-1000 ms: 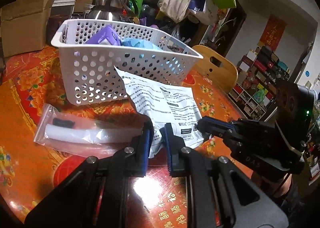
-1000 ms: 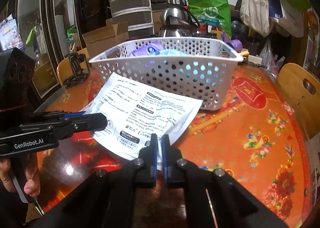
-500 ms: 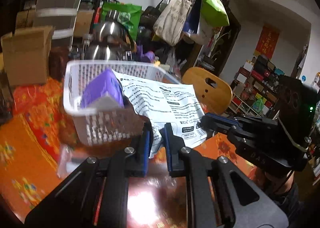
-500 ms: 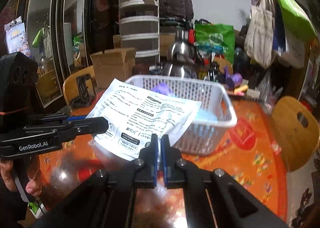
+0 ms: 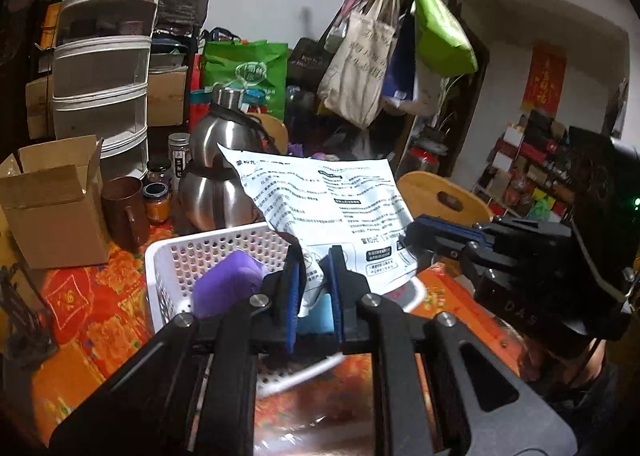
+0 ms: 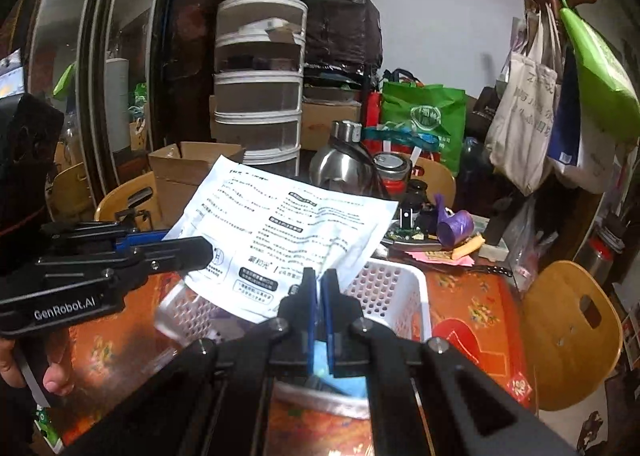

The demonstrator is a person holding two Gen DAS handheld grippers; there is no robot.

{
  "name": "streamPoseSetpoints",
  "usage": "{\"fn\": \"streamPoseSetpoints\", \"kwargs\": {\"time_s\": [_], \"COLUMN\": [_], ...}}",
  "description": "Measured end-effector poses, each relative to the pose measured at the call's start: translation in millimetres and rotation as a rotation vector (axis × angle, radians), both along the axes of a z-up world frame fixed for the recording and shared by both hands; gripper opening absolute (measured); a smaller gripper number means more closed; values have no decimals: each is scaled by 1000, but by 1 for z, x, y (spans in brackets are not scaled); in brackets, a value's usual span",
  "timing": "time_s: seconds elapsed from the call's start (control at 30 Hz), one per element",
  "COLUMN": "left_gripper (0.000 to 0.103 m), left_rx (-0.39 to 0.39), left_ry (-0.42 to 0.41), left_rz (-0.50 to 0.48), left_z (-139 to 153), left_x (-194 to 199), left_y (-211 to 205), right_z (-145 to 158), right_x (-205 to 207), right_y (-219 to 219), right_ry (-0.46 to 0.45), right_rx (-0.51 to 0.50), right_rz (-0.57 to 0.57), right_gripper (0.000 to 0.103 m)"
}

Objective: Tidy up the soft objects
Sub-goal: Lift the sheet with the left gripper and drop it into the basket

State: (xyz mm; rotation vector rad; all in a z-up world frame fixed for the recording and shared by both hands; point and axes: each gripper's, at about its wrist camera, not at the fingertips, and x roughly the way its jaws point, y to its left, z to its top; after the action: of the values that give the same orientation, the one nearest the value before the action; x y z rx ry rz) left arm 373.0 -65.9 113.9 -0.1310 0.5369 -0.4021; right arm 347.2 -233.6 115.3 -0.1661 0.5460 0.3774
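Note:
A white printed packet (image 5: pixel 328 196) hangs in the air over the white perforated basket (image 5: pixel 168 252). My left gripper (image 5: pixel 314 268) is shut on its near crumpled corner. My right gripper (image 6: pixel 319 280) is shut on the packet's (image 6: pixel 288 224) near edge, above the basket (image 6: pixel 404 288). Each gripper shows in the other's view: the right gripper (image 5: pixel 416 232) at the packet's right side, the left gripper (image 6: pixel 200 250) at its left. Inside the basket lie a purple soft item (image 5: pixel 228 280) and a light blue one (image 5: pixel 316 316).
Two steel kettles (image 5: pixel 216 192), jars, a brown mug (image 5: pixel 124 212) and a cardboard box (image 5: pixel 52 208) stand behind the basket on the red-orange table. Wooden chairs (image 6: pixel 568 336) flank the table. Small clutter with a purple object (image 6: pixel 454 226) lies at the far edge.
Both grippers have risen together with the packet, from the table in front of the basket to above it. The clear bag on the table has dropped out of view.

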Motion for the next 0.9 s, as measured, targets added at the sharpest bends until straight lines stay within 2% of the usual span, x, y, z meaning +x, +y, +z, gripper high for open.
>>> {"fn": "streamPoseSetpoints", "kwargs": {"time_s": [0.13,0.3,0.4,0.43,0.47,0.5,0.53,0.57,0.63,0.8,0.9], "left_gripper": [12,14,27,39,57,65,72,73,74,75,75], "left_rx": [21,73,117,121,113,108,109,115,116,136,145], "left_ry": [45,114,162,170,175,176,174,162,160,179,196], "left_rz": [8,49,89,101,100,104,110,124,131,125,126], "left_z": [-18,-60,-82,-87,-92,-95,-96,-96,-96,-94,-91], "left_x": [36,74,89,90,91,91,90,88,83,67,43], "left_y": [-1,-3,-4,-3,0,2,5,7,10,10,12], "right_z": [-25,-64,-77,-80,-82,-83,-84,-86,-87,-91,-91], "right_x": [35,63,71,75,76,76,76,75,68,51,34], "right_y": [1,4,-1,-5,-10,-15,-19,-23,-27,-30,-31], "right_ry": [56,108,120,130,127,128,136,148,139,159,162], "right_rx": [0,-15,-25,-23,-20,-10,4,21,30,49,54], "right_rz": [-11,-23,-45,-58,-78,-88,-90,-96,-110,-118,-115], "right_gripper": [2,2,2,2,4,7,20,40,61,63,63]}}
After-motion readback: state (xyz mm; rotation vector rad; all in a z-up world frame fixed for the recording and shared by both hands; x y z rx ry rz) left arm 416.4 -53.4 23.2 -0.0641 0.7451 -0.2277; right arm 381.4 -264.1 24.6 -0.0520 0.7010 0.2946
